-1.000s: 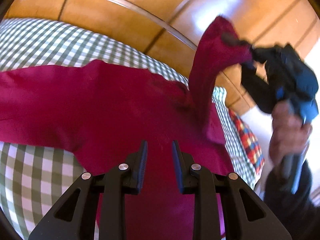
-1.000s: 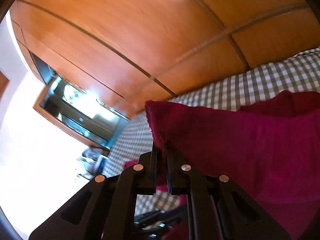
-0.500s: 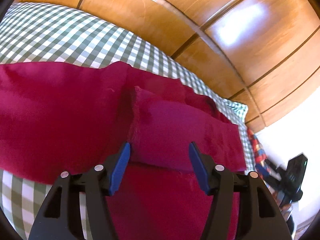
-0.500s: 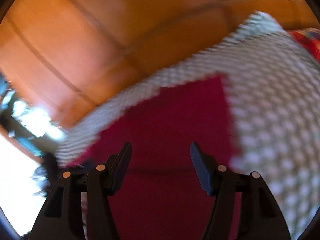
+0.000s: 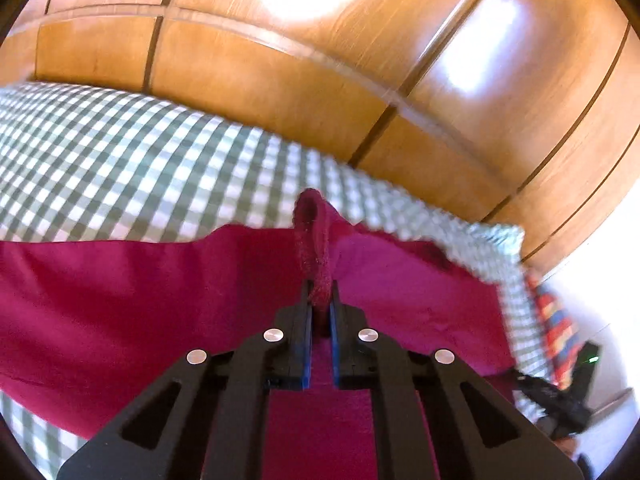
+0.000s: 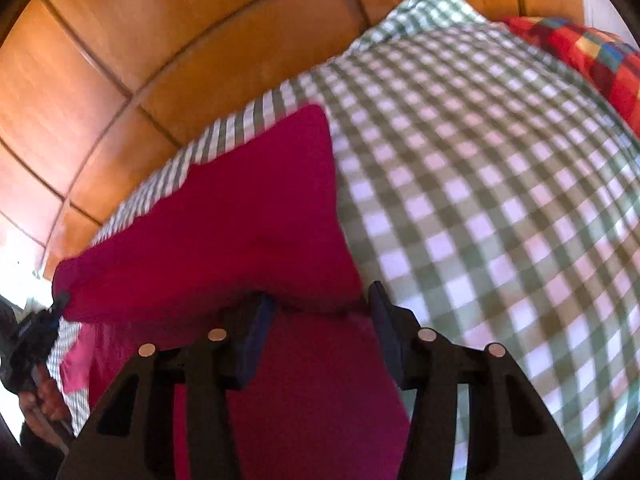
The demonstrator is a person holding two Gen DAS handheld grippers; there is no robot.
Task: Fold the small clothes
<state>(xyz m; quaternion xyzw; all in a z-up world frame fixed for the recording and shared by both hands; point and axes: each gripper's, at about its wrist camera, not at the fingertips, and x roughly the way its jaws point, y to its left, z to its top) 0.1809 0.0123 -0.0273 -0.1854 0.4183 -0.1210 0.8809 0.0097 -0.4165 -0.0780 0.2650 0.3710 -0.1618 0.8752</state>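
Currently the left gripper (image 5: 320, 300) is pinched tight on a raised ridge of the crimson garment (image 5: 140, 292), lifting that fold above the rest of the cloth. Garment lies spread on the green-and-white checked bedcover (image 5: 120, 168). Right gripper (image 6: 320, 308) has its jaws wide apart and grips nothing; a folded edge of the garment (image 6: 240, 232) sits between its fingers. Wooden wardrobe panels (image 5: 280, 64) behind. Multicoloured checked cloth (image 6: 592, 60) at the bedcover's far edge.
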